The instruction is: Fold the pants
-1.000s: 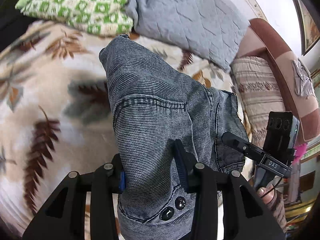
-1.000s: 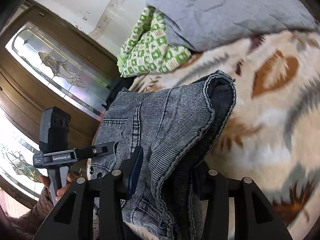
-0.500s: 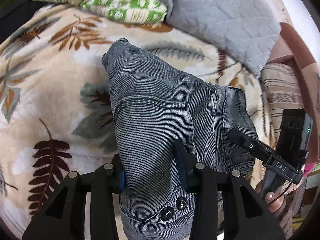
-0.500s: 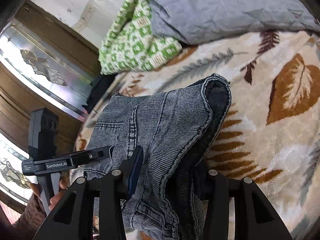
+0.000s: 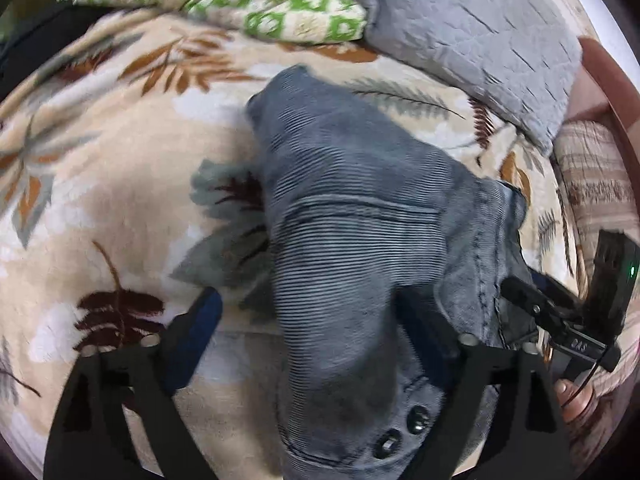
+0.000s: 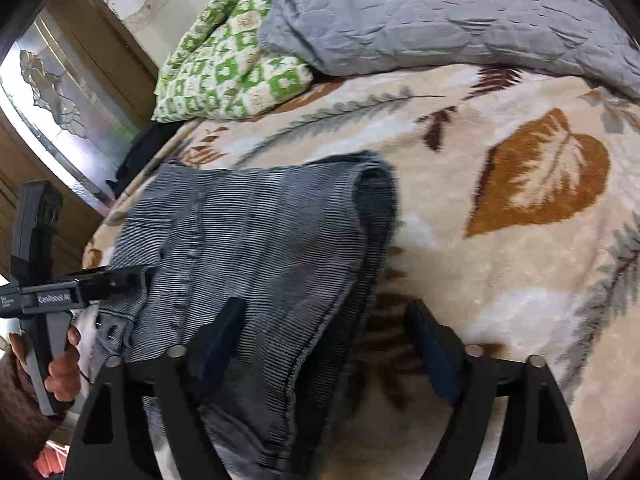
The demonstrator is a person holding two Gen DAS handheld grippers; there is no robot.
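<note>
pants [image 5: 352, 248] lying folded on the leaf blanket [image 5: 120, 208], long axis running away from me | left gripper [image 5: 308, 320] and right gripper [image 6: 328, 328] both just opening wide, denim slack between jaws | I'm judging both equally near

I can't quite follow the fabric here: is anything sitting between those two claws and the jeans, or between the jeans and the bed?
Nothing visible. Both the left gripper and right gripper, jaws just opened, straddle the jeans, which lie directly on the leaf-print blanket.
</note>
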